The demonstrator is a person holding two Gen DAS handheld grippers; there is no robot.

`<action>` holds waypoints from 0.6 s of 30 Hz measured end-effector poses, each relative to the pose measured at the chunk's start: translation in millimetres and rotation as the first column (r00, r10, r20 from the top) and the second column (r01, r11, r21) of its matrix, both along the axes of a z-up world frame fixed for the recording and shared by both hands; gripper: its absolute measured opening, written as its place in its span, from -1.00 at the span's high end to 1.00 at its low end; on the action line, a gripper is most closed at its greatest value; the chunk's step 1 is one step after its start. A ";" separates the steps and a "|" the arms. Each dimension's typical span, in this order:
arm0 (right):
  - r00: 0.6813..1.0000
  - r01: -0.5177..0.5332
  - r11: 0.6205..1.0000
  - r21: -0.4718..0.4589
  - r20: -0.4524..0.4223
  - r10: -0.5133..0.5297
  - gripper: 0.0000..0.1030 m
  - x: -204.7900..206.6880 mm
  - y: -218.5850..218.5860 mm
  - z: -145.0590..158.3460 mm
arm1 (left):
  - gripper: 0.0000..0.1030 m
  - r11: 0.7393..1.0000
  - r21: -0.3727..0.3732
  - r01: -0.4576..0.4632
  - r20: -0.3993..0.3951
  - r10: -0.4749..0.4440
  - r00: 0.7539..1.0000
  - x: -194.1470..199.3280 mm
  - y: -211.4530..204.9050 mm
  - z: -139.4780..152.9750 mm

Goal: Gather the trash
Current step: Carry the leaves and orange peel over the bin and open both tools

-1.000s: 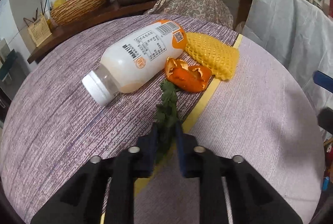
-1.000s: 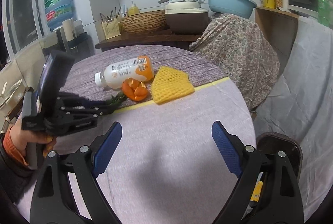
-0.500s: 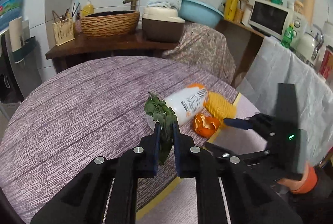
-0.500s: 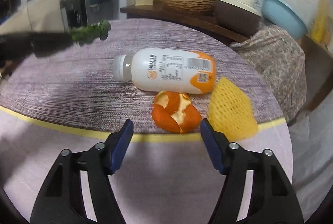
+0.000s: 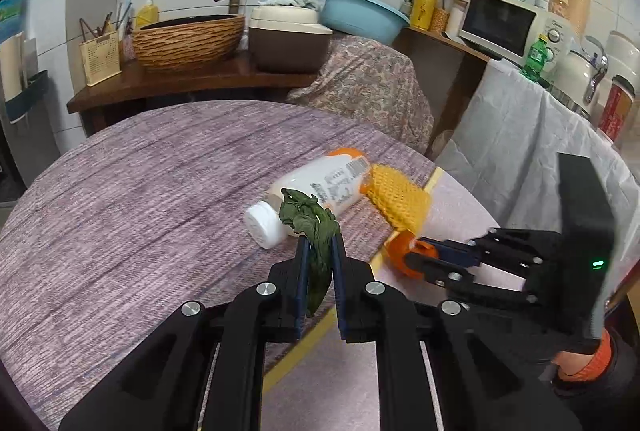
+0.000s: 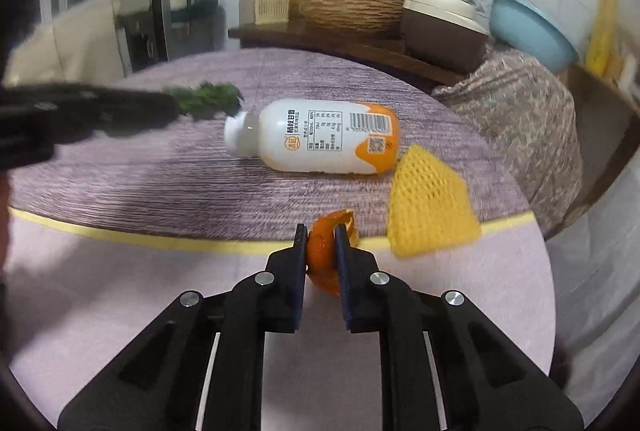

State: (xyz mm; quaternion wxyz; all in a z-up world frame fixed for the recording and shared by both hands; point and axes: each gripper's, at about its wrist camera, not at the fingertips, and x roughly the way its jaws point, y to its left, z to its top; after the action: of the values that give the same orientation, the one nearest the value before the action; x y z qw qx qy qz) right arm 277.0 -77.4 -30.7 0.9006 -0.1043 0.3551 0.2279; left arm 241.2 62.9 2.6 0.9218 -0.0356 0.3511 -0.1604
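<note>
The left claw [image 5: 319, 263] is pinching a wilted green leaf [image 5: 310, 227] above the surface [image 5: 120, 191]. The right claw [image 6: 321, 251] is clamping orange peel [image 6: 326, 235] at 6 o'clock from the bottle [image 6: 316, 137]. Either thin scrap is likely slipping free during transfer.

Both wrist views look low, forward across the shared round table [image 5: 120, 191].

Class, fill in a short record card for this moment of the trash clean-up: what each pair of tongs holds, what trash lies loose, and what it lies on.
left tongs: shut on a wilted green leaf, lifted off the table
right tongs: shut on the orange peel
loose trash: plastic bottle lying on its side; yellow foam net beside its orange end
surface: round table with a purple cloth
trash bin: none in view
</note>
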 end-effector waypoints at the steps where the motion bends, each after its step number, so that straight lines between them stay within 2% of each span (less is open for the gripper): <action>1: 1.000 0.008 0.999 0.034 0.000 -0.008 0.71 -9.2 -7.5 3.2 | 0.76 1.000 -0.005 0.017 -0.004 -0.017 1.000 -1.4 -3.9 -1.2; 6: 0.997 0.060 0.987 0.152 0.033 -0.065 0.71 -70.4 -59.9 19.9 | 0.76 0.992 0.000 0.128 -0.017 -0.128 0.992 -10.1 -41.7 -7.7; 11: 0.979 0.178 0.957 0.231 0.056 -0.196 0.71 -125.3 -129.7 27.1 | 0.76 0.954 0.000 0.299 -0.017 -0.299 0.954 -33.3 -106.3 -7.1; 13: 0.959 0.259 0.935 0.242 0.050 -0.278 0.71 -142.4 -161.2 23.9 | 0.76 0.935 0.018 0.354 -0.022 -0.354 0.935 -42.1 -135.8 -7.4; 18: 0.896 0.432 0.876 0.216 0.012 -0.444 0.71 -164.4 -222.2 1.0 | 0.76 0.880 0.003 0.474 -0.077 -0.472 0.878 -52.4 -211.8 -16.5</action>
State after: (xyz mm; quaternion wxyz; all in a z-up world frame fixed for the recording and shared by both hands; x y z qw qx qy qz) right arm 112.6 -299.5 -29.7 0.9451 0.0667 0.3160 0.0507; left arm 188.8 -148.8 -13.9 0.8415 0.0553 0.3846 -0.3755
